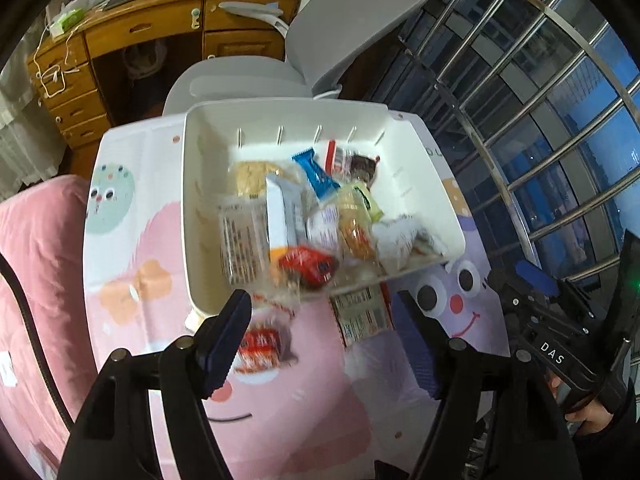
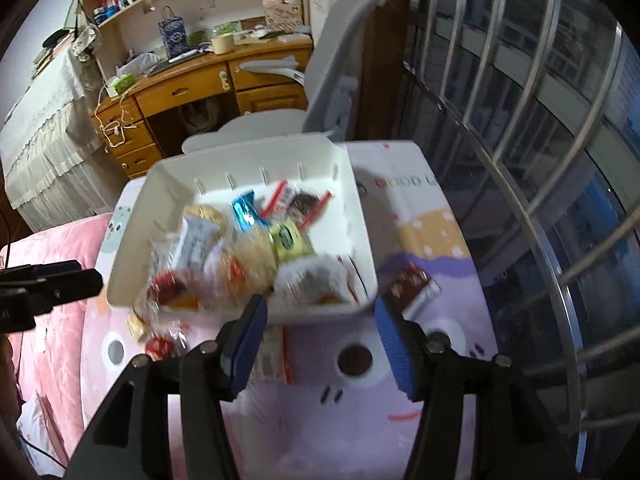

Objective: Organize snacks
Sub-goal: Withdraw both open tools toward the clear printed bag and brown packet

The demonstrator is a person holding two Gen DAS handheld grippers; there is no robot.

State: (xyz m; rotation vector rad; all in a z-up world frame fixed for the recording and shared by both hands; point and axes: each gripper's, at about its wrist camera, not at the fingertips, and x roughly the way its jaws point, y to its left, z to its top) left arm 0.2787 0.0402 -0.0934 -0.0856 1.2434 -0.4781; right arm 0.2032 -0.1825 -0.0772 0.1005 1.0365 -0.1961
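A white plastic bin sits on a cartoon-print table and holds several wrapped snacks, among them a blue packet and a green packet. A red snack and a barcode-labelled packet lie on the table in front of the bin. A brown-red packet lies to the bin's right. My left gripper is open above the loose snacks. My right gripper is open at the bin's front edge. Both are empty.
The table stands beside pink bedding. A grey chair and wooden desk are behind. Window bars run along the right.
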